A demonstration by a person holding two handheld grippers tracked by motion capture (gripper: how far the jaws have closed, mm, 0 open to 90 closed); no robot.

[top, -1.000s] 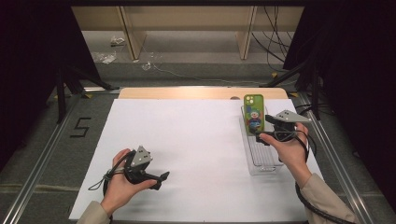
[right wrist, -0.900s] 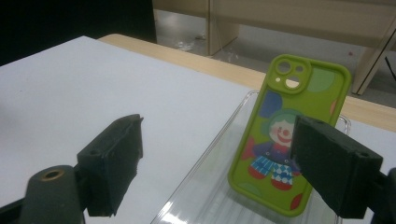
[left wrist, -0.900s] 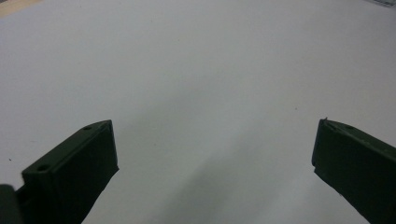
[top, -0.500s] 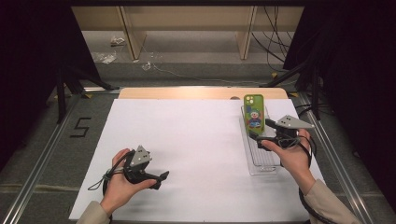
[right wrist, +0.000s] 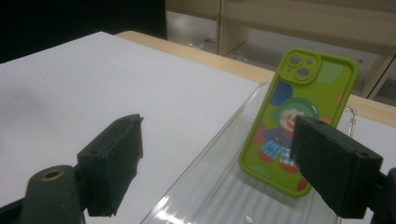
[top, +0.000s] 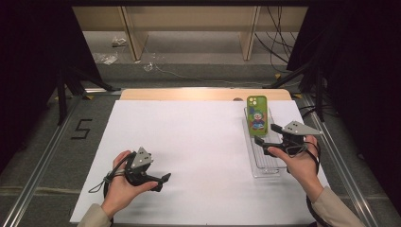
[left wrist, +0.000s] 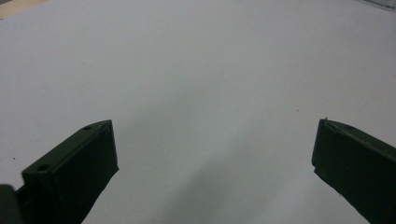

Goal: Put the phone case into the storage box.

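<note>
A green phone case (top: 257, 115) printed with a cartoon clown leans at the far end of a clear plastic tray (top: 263, 161), camera cut-outs uppermost, at about two o'clock on the white-covered bench (top: 198, 142). In the right gripper view the case (right wrist: 299, 116) stands tilted back against the tray's far wall, its lower edge resting on the ribbed tray floor (right wrist: 224, 191).

The right hand-held gripper (top: 265, 134) hovers over the middle of the tray, just short of the case at its six o'clock side, jaws spread wide with nothing between them. Seen along its own jaws (right wrist: 219, 163), the right one overlaps the lower right corner of the case in the picture, though whether it touches cannot be told. The person's right hand (top: 300, 161) grips the tool from the four o'clock corner of the bench, a cable looping off the wrist.

Well apart, at about seven o'clock, the left hand-held gripper (top: 163, 179) lies low over the bare white sheet, held in the left hand (top: 120, 187) and pointing towards three o'clock. Its jaws are spread and empty (left wrist: 212, 154), with only plain white surface beyond them.

A strip of bare wood (top: 189, 94) edges the bench at twelve o'clock. On the grey floor (top: 61, 142) at nine o'clock the numeral 5 (top: 81, 128) is marked.
</note>
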